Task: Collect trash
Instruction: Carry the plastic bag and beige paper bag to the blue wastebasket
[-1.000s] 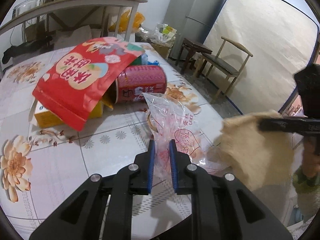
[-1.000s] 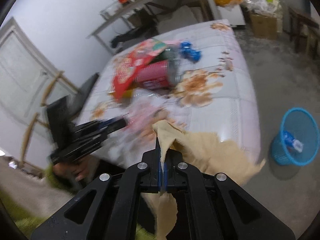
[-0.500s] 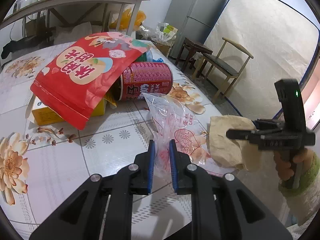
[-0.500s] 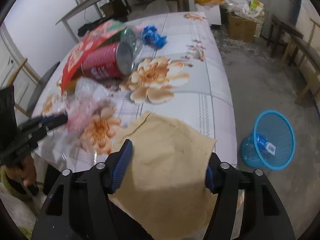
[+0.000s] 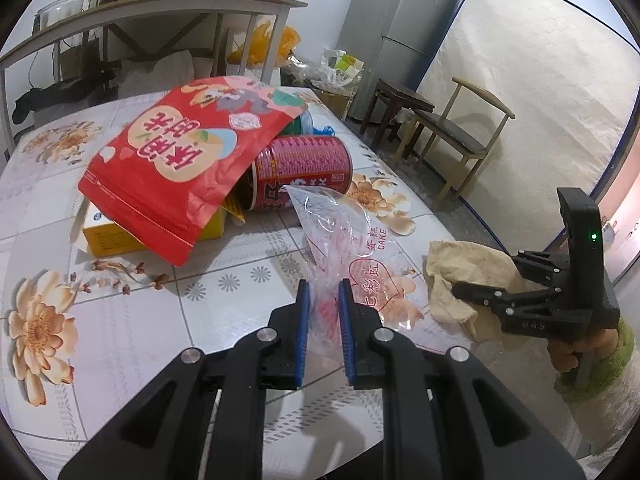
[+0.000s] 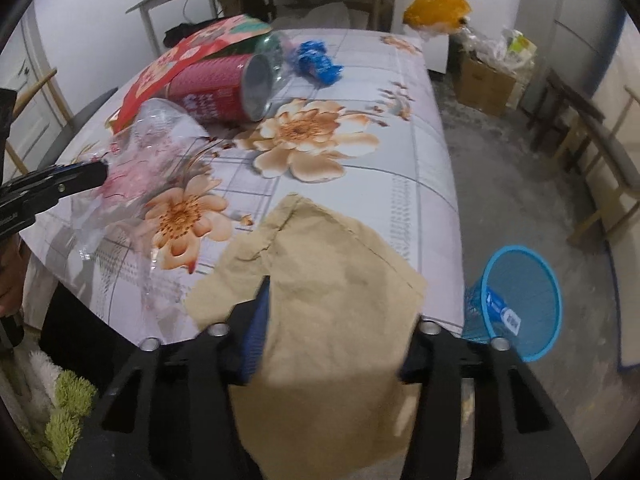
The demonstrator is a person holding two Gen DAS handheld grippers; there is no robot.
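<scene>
Two grippers work at the table's near edge. Your right gripper has just been closing its half-open jaws around the tan paper bag, pads not yet pressing; it could slide off. Your left gripper pinches the clear plastic bag, which may slip.

On the clear plastic bag I read "CAKE" and "七彩虹". The red pouch carries large characters I can't read upside down.
</scene>
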